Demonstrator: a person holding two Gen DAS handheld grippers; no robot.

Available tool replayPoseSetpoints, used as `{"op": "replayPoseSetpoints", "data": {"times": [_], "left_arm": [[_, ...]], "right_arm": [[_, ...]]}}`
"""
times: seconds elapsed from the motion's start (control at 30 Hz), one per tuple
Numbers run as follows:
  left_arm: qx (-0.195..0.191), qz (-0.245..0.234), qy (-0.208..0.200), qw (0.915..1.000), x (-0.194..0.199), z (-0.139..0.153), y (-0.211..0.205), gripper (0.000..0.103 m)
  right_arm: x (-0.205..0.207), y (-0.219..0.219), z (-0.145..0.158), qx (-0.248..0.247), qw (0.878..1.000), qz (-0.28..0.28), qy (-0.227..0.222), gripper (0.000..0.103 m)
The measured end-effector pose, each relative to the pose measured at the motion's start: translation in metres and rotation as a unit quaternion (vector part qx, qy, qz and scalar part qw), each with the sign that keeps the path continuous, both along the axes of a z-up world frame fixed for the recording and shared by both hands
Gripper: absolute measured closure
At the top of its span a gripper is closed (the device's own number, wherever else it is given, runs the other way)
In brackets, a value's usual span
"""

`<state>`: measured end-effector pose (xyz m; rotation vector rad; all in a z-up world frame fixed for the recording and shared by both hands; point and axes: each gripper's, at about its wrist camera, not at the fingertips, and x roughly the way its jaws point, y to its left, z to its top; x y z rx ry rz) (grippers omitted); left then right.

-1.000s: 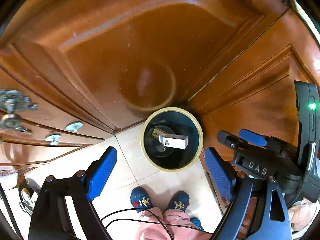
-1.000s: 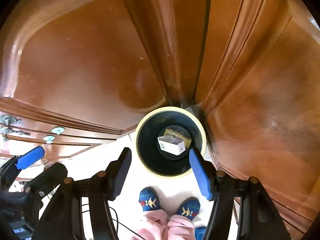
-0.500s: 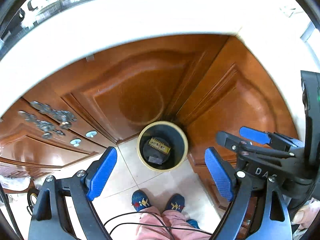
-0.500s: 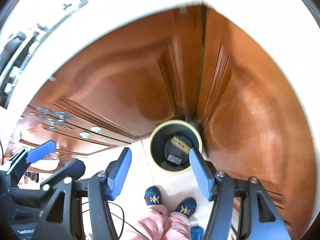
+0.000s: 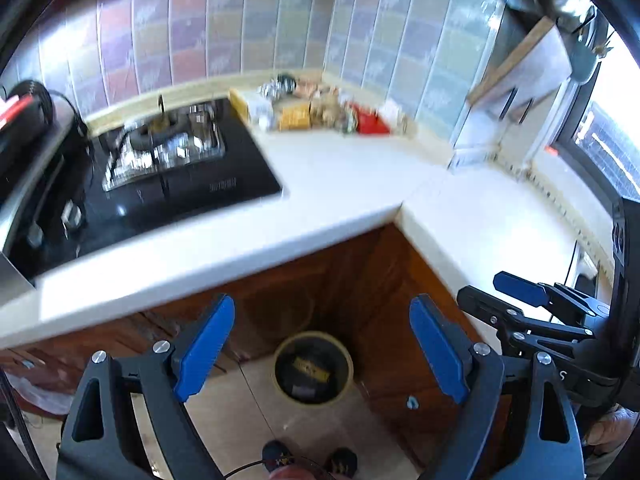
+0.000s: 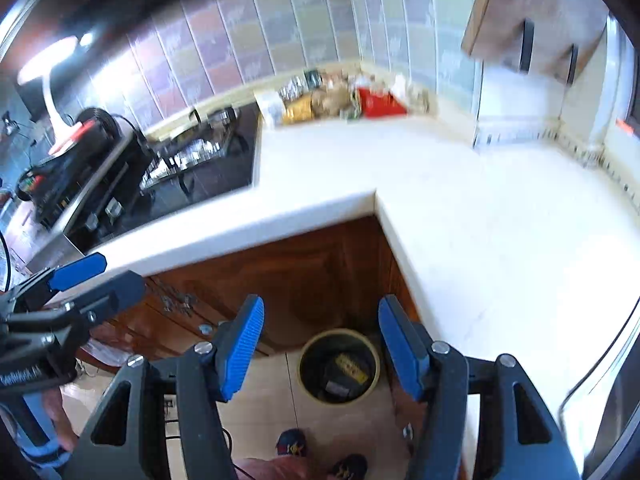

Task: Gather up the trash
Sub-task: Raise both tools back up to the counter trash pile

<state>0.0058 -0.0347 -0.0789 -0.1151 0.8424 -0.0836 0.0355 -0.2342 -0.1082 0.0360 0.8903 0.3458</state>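
Inspection at this moment, taking the waste bin [image 5: 313, 367] as the landmark.

The bin stands on the tiled floor in the inner corner of the wooden cabinets, directly below the corner of the white countertop [image 5: 344, 184]. It already holds at least two items: a yellow-labelled packet [image 5: 311, 367] and a darker boxy piece just beside it. I judge that part of the collection is done.

Your left gripper [image 5: 322, 354] is spread wide with nothing between the blue pads. Your right gripper [image 6: 320, 354] is likewise spread wide and carries nothing. Both hang high above the bin, well apart from it, with the countertop in view ahead.

What is left, as I judge it: a cluster of clutter [image 6: 340, 100] lies far above and beyond the bin, at the back of the countertop against the tiled wall, just beside the hob [image 5: 160, 176]. It includes a yellow packet [image 6: 298, 110] and a red wrapper [image 6: 378, 104]; motion blur prevents telling which pieces are rubbish and which are not. The countertop nearer the bin shows bare.

You should expect a long reach to the wall. Take care near the hob's pan supports, and confirm each item before you close on it.
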Motion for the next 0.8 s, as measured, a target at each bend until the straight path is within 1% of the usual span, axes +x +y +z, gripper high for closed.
{"op": "replayPoseSetpoints", "data": {"times": [0.13,0.2,0.33,0.4,0.5,0.6,0.7,0.73,0.8], "left_arm": [[-0.007,0.007,-0.017,0.9998,0.006,0.027,0.004,0.015],[-0.008,0.006,-0.019,0.9998,0.010,0.034,0.005,0.015],[0.001,0.013,-0.028,0.9995,0.029,0.053,0.010,0.015],[0.005,0.018,-0.029,0.9994,0.041,0.058,0.015,0.015],[0.015,0.016,-0.019,0.9996,0.073,0.059,0.025,0.015],[0.016,0.005,-0.006,0.9998,0.115,0.056,0.038,0.015],[0.018,-0.014,0.010,0.9997,0.169,0.054,0.054,0.015],[0.019,-0.018,0.014,0.9996,0.182,0.055,0.058,0.015],[0.018,-0.031,0.023,0.9991,0.223,0.055,0.072,0.015]], "right_arm": [[0.005,-0.005,0.024,0.003,1.000,0.003,-0.021,0.043],[0.011,-0.007,0.035,0.001,0.999,0.001,-0.032,0.043],[0.027,-0.010,0.050,-0.005,0.999,-0.004,-0.047,0.043],[0.040,-0.011,0.056,-0.012,0.999,-0.009,-0.052,0.043],[0.069,-0.008,0.060,-0.026,0.998,-0.028,-0.054,0.043],[0.106,-0.005,0.059,-0.026,0.998,-0.042,-0.041,0.043],[0.154,0.003,0.061,-0.040,0.996,-0.070,-0.045,0.043],[0.171,0.005,0.062,-0.045,0.995,-0.078,-0.043,0.043],[0.206,0.009,0.060,-0.054,0.993,-0.095,-0.043,0.044]]}}
